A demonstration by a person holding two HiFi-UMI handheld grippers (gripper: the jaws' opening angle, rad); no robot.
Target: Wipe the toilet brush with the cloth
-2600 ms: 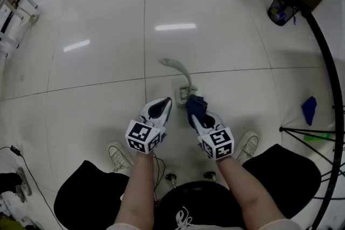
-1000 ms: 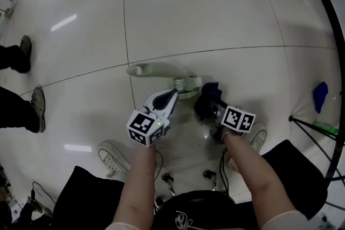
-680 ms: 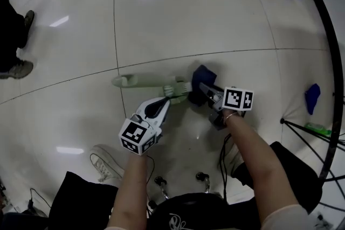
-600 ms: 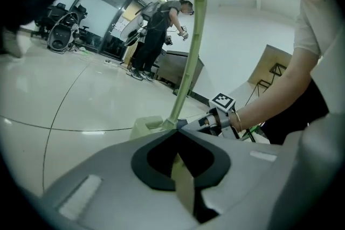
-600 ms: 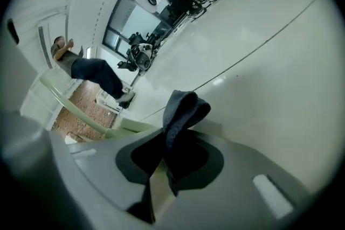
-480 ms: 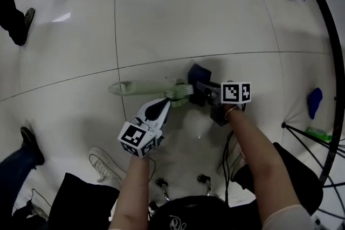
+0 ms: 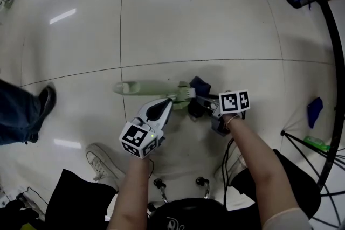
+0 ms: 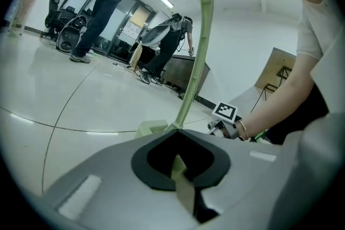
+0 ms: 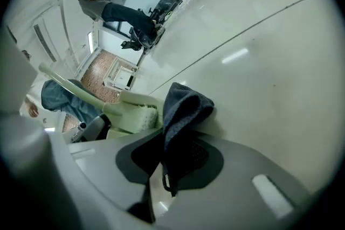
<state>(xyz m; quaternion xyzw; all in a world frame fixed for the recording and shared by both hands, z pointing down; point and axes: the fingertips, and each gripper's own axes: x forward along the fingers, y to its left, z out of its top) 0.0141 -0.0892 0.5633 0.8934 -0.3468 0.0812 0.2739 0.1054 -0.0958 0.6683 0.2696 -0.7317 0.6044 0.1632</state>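
A pale green toilet brush (image 7: 153, 88) is held level above the floor, handle pointing left. My left gripper (image 7: 169, 100) is shut on its shaft close to the head; in the left gripper view the shaft (image 8: 197, 35) rises out of the jaws and the head (image 8: 150, 127) sits just beyond them. My right gripper (image 7: 202, 102) is shut on a dark blue cloth (image 7: 196, 97), which presses against the brush head's right side. In the right gripper view the cloth (image 9: 182, 112) hangs from the jaws beside the bristled head (image 9: 138, 116).
A bystander's jeans leg and dark shoe (image 7: 33, 111) stand at the left. My own white shoe (image 7: 100, 155) and stool castors (image 7: 157, 183) lie below the grippers. A black stand (image 7: 327, 94) and a blue item (image 7: 313, 111) are at the right. People (image 8: 103, 8) stand far back.
The cloth in my right gripper has slid down and left against the brush head. The brush has stayed level in my left gripper. A bystander has walked in at the left.
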